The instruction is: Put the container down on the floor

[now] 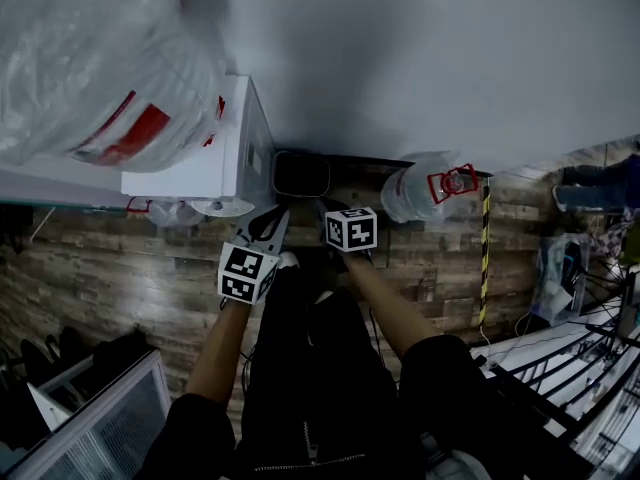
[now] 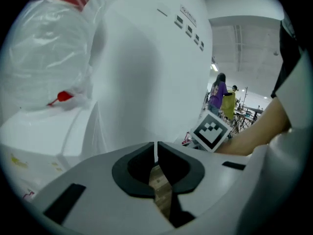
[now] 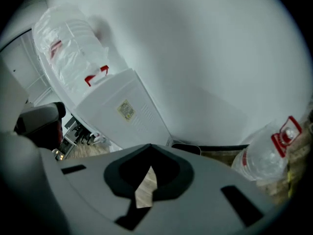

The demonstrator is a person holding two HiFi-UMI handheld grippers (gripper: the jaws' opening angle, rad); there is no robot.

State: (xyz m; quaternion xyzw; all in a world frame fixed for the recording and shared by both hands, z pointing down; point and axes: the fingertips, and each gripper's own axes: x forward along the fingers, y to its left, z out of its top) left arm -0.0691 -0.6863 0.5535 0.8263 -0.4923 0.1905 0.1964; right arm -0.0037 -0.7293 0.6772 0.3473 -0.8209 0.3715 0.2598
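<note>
A black open-topped container (image 1: 301, 173) stands on the wood-pattern floor against the white wall; its dark rim (image 3: 188, 148) also shows in the right gripper view. My left gripper (image 1: 277, 220) is shut and empty, just below and left of it. My right gripper (image 1: 334, 210) is also shut with nothing between its jaws, just below the container's right corner. In the left gripper view the left gripper (image 2: 155, 152) points at the white dispenser's side. In the right gripper view the right gripper (image 3: 149, 151) points toward the wall's base.
A white water dispenser (image 1: 215, 153) with a plastic-wrapped jug (image 1: 95, 63) on top stands left of the container. Another wrapped jug (image 1: 425, 190) lies on the floor to its right, beside a yellow-black striped post (image 1: 486, 258). A wire rack (image 1: 590, 368) is at lower right. People (image 2: 218, 94) stand far off.
</note>
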